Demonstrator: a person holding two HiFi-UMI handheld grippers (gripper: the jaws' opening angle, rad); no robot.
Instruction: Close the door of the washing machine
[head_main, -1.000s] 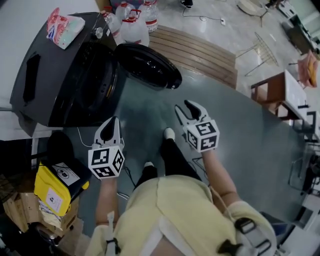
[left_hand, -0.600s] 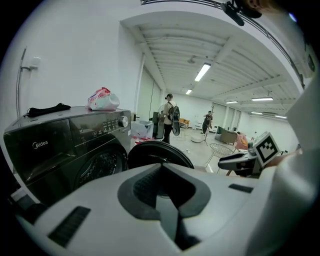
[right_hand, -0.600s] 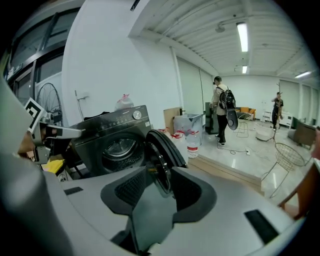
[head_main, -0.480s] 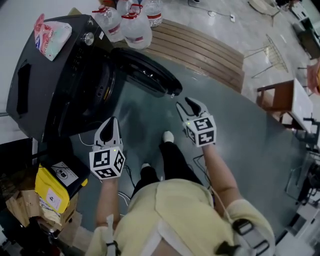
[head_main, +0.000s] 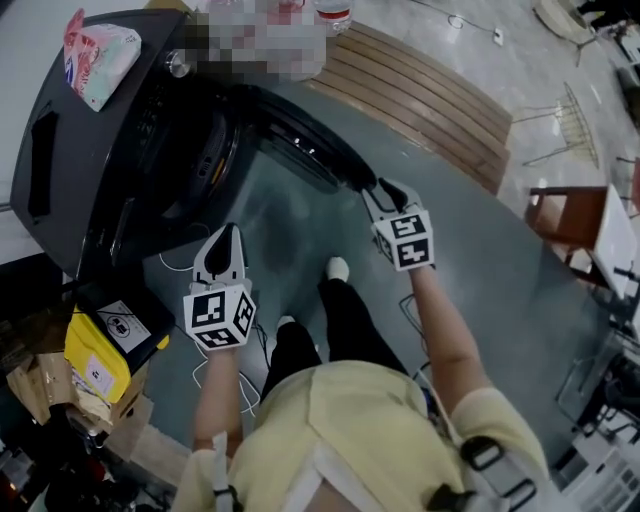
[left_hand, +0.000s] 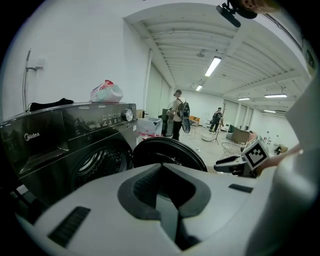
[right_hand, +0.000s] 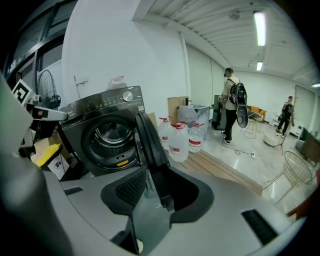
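A black front-loading washing machine (head_main: 90, 150) stands at the upper left, its drum showing in the right gripper view (right_hand: 107, 135). Its round door (head_main: 310, 150) hangs open, swung out to the right. My right gripper (head_main: 383, 190) is shut, and its tips sit against the door's outer rim (right_hand: 150, 140), which runs down into the jaw area (right_hand: 150, 192). My left gripper (head_main: 225, 238) is shut and holds nothing. It hovers over the floor in front of the machine, apart from the door (left_hand: 170, 152).
A pink and white bag (head_main: 100, 50) lies on top of the machine. A yellow box (head_main: 100, 365) sits at the lower left. Water bottles (right_hand: 177, 140) stand beside the machine on a wooden platform (head_main: 420, 90). People (right_hand: 232, 105) stand far off.
My right gripper has moved forward and up until it meets the door's outer rim. The door now looks narrower, more edge-on. My left gripper has hardly moved.
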